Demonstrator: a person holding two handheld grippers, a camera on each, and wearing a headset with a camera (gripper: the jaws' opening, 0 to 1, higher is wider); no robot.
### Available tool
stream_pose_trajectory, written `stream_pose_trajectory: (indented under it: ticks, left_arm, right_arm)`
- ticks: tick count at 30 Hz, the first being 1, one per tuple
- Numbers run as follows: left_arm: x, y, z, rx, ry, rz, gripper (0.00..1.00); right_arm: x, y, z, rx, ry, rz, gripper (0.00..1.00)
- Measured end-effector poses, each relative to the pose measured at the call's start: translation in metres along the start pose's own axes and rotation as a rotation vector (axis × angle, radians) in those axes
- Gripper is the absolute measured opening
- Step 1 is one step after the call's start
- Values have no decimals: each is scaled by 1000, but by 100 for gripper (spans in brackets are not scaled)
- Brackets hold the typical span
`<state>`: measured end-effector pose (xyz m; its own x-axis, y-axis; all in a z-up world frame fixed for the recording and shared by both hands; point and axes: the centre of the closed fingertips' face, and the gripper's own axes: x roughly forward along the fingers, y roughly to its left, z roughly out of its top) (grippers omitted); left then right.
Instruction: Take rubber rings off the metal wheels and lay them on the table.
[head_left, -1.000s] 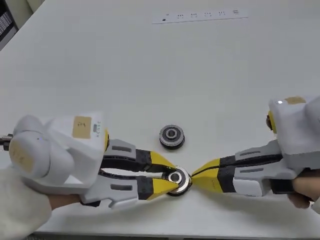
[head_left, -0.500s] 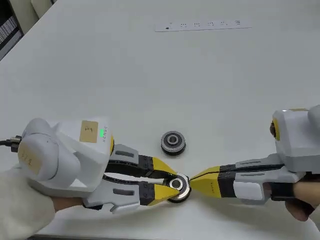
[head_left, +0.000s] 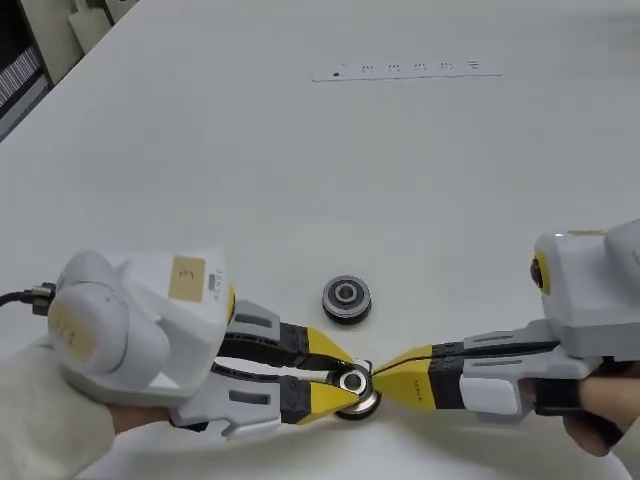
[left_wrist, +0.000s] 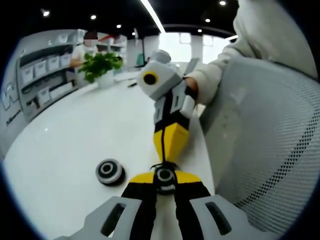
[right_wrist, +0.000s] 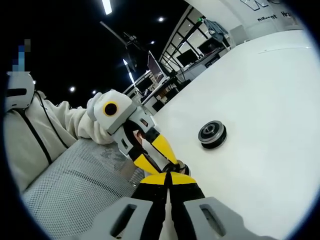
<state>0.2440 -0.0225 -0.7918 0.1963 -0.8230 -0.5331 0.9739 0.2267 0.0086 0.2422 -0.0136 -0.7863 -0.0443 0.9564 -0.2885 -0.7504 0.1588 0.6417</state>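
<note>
Ring-stripping is under way. Near the table's (head_left: 300, 150) front edge, my left gripper (head_left: 338, 385) clamps a metal wheel (head_left: 353, 382). My right gripper (head_left: 388, 373), jaws pressed together, pinches its rubber ring (head_left: 364, 402). Next, I'd peel outward.

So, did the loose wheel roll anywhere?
No. The loose wheel keeps its gap to the far strip; just the camera moved.
</note>
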Motion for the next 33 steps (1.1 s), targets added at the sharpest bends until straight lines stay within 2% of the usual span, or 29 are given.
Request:
stream_pose_trajectory:
  ticks: [7,10,14,19,22,25,29,33]
  left_arm:
    - [0,-1,0,5,0,-1,13]
    - [0,-1,0,6,0,0,13]
    - [0,-1,1,3,2,1,13]
    - [0,-1,1,-16,10,0,14]
    - [-1,-1,1,-65,14,-6,15]
    - [-3,-1,1,-54,23,-7,15]
    - [-7,-1,7,-67,21,-11,15]
    - [-13,0,16,-33,8,-4,17]
  right_arm:
    - [3,7,3,-15,-3,28,0]
    - [3,6,3,-43,6,22,0]
    - [1,5,3,-19,-7,27,0]
    - [1,5,4,-42,0,24,0]
    - [0,3,3,-42,3,15,0]
    - [-1,3,4,-50,6,11,0]
    - [-2,3,6,-60,5,6,0]
    - [-5,6,11,-74,-1,-2,0]
